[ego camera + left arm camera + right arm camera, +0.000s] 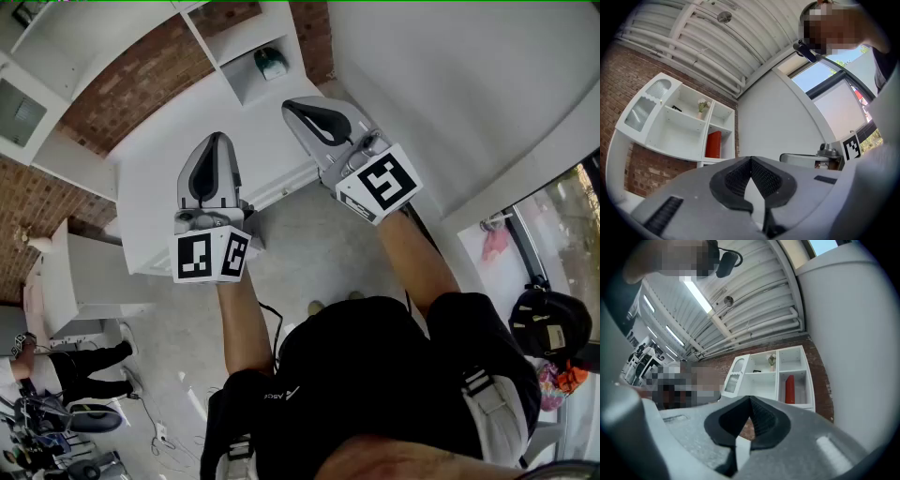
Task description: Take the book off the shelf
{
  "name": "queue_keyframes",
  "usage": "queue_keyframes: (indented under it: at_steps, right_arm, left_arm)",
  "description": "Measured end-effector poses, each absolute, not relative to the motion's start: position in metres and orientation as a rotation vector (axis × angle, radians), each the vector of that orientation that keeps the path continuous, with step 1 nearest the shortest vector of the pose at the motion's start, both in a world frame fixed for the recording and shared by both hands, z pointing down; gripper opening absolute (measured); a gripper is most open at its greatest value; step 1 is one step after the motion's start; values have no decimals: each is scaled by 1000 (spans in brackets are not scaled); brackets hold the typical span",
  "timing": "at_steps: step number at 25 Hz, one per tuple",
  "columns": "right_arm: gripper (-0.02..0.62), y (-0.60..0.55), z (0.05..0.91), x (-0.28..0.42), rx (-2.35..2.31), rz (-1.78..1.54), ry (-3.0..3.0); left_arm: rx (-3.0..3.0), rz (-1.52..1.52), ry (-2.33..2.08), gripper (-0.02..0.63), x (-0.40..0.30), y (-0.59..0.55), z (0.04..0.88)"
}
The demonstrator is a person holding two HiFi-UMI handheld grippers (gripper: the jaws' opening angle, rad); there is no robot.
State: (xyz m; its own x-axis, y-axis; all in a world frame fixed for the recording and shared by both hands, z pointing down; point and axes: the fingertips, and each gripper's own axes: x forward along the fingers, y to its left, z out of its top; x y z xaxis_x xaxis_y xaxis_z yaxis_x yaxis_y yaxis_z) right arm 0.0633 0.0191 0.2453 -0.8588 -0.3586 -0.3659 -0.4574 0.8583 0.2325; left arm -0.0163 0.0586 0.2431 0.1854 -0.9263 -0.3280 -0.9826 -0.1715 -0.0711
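Note:
A red book [713,144] [789,389] stands upright in the lower right compartment of a white shelf unit [670,136] [761,380] on a brick wall. It is some way ahead of both grippers. In the head view it does not show. My left gripper [217,141] [751,160] is held up in front of me, jaws shut with nothing between them. My right gripper [291,106] [750,400] is beside it, a little further forward, also shut and empty.
A small potted plant [701,107] [772,360] sits on an upper shelf. A white counter [159,178] lies below the grippers. A plain white wall [469,84] runs along the right. Another person [66,367] stands by equipment at the lower left.

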Motion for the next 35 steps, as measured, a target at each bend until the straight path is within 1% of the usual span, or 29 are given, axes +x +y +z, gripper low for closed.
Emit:
queue_keyframes:
  at_steps: [14, 20, 28, 35]
  right_arm:
    - [0, 5, 233, 95, -514, 410, 2720]
    - [2, -19, 227, 96, -505, 347, 2731]
    - [2, -58, 233, 71, -521, 337, 2754]
    - [2, -130, 216, 9, -569, 338, 2741]
  left_arm:
    - [-2140, 293, 1824, -3, 17, 43, 230]
    - [-2123, 288, 1823, -3, 23, 31, 223]
    - [-2121, 331, 1810, -3, -3, -6, 224]
    - [-2146, 360, 1770, -3, -70, -77, 218]
